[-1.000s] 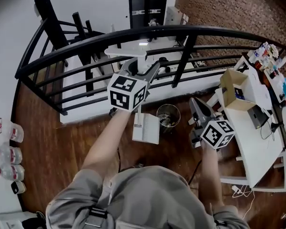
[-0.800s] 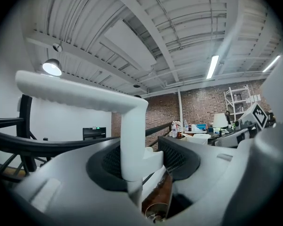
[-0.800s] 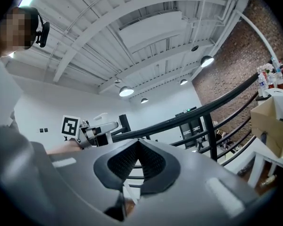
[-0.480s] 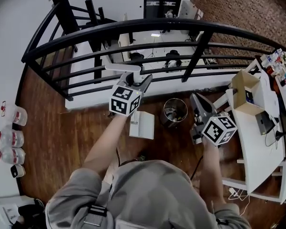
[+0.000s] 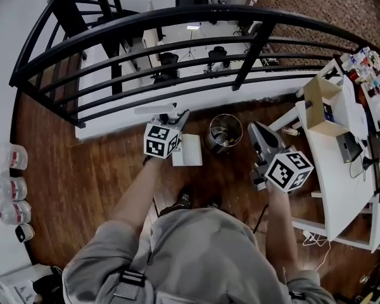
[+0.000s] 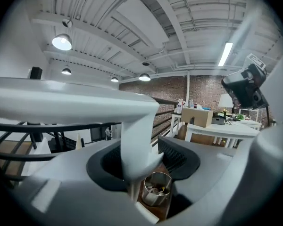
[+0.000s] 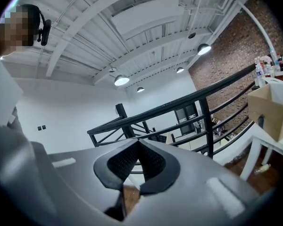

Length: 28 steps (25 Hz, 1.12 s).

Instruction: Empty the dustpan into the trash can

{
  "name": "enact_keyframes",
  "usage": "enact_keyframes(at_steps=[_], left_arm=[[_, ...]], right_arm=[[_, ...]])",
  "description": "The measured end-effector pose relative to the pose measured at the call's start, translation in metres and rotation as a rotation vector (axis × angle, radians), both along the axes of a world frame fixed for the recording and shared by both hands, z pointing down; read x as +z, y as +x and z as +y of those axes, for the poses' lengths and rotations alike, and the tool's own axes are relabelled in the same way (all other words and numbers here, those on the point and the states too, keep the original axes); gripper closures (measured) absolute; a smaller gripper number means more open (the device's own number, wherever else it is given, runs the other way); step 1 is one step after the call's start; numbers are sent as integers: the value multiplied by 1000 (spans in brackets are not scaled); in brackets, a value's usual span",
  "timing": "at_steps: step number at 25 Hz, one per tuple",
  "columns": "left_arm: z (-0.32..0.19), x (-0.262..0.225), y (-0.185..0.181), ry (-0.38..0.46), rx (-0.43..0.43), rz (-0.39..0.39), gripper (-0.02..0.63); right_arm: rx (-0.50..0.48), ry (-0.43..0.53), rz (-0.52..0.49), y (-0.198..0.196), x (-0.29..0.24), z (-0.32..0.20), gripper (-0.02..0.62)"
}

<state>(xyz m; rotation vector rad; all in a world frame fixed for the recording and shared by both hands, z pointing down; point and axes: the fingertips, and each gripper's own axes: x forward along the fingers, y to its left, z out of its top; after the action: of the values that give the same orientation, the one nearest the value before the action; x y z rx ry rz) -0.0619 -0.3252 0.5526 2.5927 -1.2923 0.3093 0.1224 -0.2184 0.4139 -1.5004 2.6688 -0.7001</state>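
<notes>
While left tongs [image 5: 174, 118] pinch the dustpan [image 5: 189, 151] by its handle, right tongs [image 5: 258, 133] sit pressed together.

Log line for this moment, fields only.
left hand-held gripper: shut on handle of dustpan | dustpan: left of trash can, not over it | trash can: upright, litter inside | right hand-held gripper: shut, empty

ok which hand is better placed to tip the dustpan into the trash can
Left. The left gripper grips the dustpan by its handle, the pan hanging right beside the trash can. The right gripper is shut on nothing.
</notes>
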Motion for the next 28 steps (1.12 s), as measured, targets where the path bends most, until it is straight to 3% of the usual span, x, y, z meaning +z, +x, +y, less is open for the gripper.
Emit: enact_keyframes(at_steps=[9,18,21,28], left_arm=[[-2,67,19,-86,-22,-12,407],[-13,95,-12,-133,-39,-25,407],[0,91,-11,-160,-83,-41,408],[16,106,-53,-246,-228,-52,416]], right_arm=[[50,-41,34,30,14,22,597],[63,-83,29,14,34,10,597],[40,-70,22,21,24,20,597],[-14,-55,16,4,16,17,597]])
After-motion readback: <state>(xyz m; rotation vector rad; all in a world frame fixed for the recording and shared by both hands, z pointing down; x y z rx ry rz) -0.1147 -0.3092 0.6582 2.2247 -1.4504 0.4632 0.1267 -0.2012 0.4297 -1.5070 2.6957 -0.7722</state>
